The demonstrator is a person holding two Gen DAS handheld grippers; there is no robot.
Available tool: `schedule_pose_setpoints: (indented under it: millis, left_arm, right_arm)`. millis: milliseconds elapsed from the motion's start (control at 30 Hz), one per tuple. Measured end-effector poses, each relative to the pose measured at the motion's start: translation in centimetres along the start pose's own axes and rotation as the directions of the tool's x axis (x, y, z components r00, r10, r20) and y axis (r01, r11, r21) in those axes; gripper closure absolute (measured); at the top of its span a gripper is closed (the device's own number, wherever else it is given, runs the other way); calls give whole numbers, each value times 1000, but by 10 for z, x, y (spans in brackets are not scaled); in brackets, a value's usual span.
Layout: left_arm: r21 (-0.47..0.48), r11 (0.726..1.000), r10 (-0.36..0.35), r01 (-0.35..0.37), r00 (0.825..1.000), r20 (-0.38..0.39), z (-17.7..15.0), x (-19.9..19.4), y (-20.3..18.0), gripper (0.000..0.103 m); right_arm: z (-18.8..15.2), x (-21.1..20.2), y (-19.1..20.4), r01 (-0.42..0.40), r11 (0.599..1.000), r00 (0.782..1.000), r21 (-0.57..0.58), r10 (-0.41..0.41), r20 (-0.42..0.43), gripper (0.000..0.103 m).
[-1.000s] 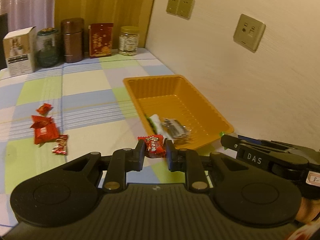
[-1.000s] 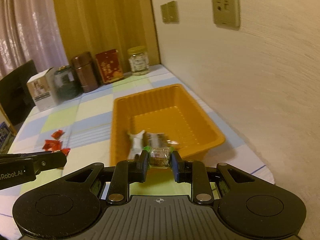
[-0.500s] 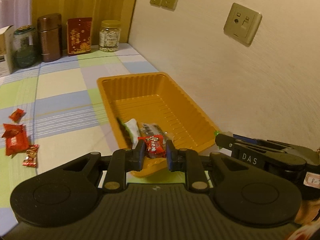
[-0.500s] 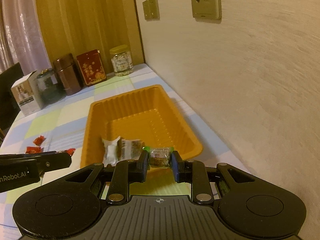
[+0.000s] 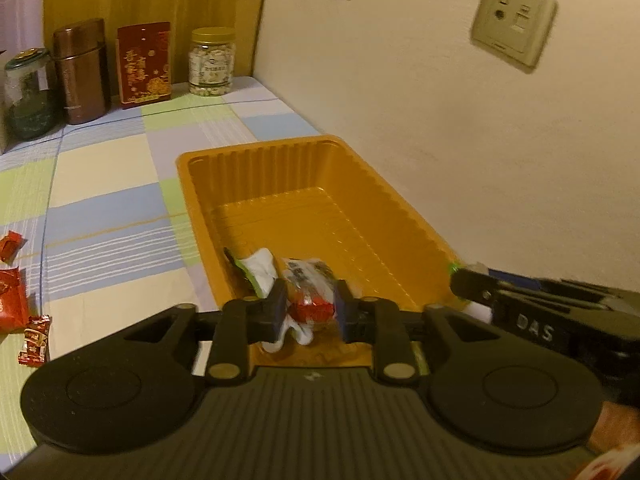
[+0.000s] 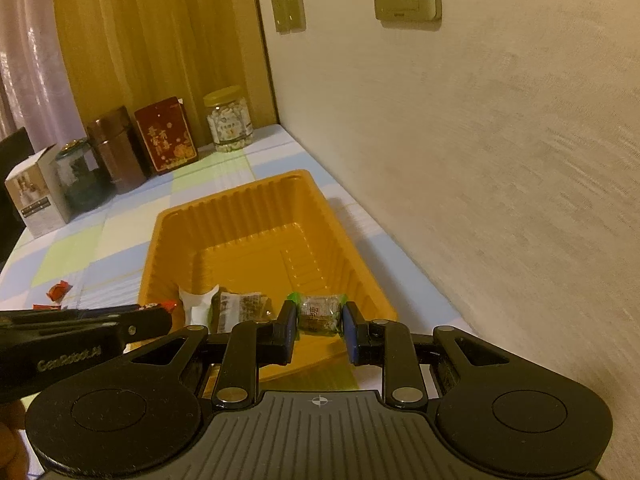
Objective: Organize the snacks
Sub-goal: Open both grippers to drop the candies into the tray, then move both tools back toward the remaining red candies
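Note:
An orange tray point(image 5: 256, 152) lies against the wall and holds a white-and-green packet point(image 5: 258, 268) and a clear-wrapped dark snack point(image 5: 308, 272). My left gripper point(image 5: 311, 312) hangs over the tray's near end with its jaws opening. A red candy point(image 5: 311, 309) sits low between the pads and looks loose. My right gripper point(image 6: 319, 320) is shut on a clear-wrapped brown snack with green ends point(image 6: 319, 312), above the near right corner of the tray point(image 6: 240, 196). The right wrist view shows the left gripper point(image 6: 160, 312) at the left. Several red candies point(image 5: 12, 300) lie on the cloth.
A checked cloth point(image 5: 104, 168) covers the table. At the back stand a glass jar point(image 5: 211, 62), a red tin point(image 5: 144, 62), a brown canister point(image 5: 82, 70), a green jar point(image 5: 28, 94) and a white box point(image 6: 34, 196). The wall point(image 5: 440, 120) runs close along the tray's right side.
Both grippers have moved forward, from short of the tray to above its near end. The left jaws have parted a little and the red candy has sunk between them. The right grip is unchanged.

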State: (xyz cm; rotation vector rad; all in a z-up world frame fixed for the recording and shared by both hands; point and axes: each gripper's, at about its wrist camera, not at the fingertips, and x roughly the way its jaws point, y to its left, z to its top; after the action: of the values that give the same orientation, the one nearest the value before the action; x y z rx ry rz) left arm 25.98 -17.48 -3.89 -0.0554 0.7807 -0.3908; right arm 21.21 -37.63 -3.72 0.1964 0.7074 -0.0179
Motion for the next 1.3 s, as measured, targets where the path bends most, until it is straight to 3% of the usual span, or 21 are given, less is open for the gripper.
schedule_pose_setpoints:
  millis: [700,833,900,933,967,1300]
  left_arm:
    - [-97,992,76,-75,997,8,-26,-36,46,66]
    - [-108,991,79,-77,997,9,-26,-36,50,65]
    - [-113,990,80,-79,997,8,-28,-37,51,64]
    - [-115,990,81,-79,997,6,-29,-38,52,63]
    - [-118,990,83,-81,997,5,-30,-39,53,62]
    - [-137,984,115,-113,993,1,-44,-62,63,56]
  right_arm:
    - [10,16,9,-53,999,999,-3,53,-10,78]
    - [14,23,10,-104,995,995,6,104,-3,77]
    - [15,26,10,-123,992,992,19,123,-2,63]
    - [15,26,9,-116,993,993,26,116,0,44]
    - [14,25,8,-111,993,994,34,111,7,40]
    - [-5,1,8,-103,993,994,62,105,-31,40]
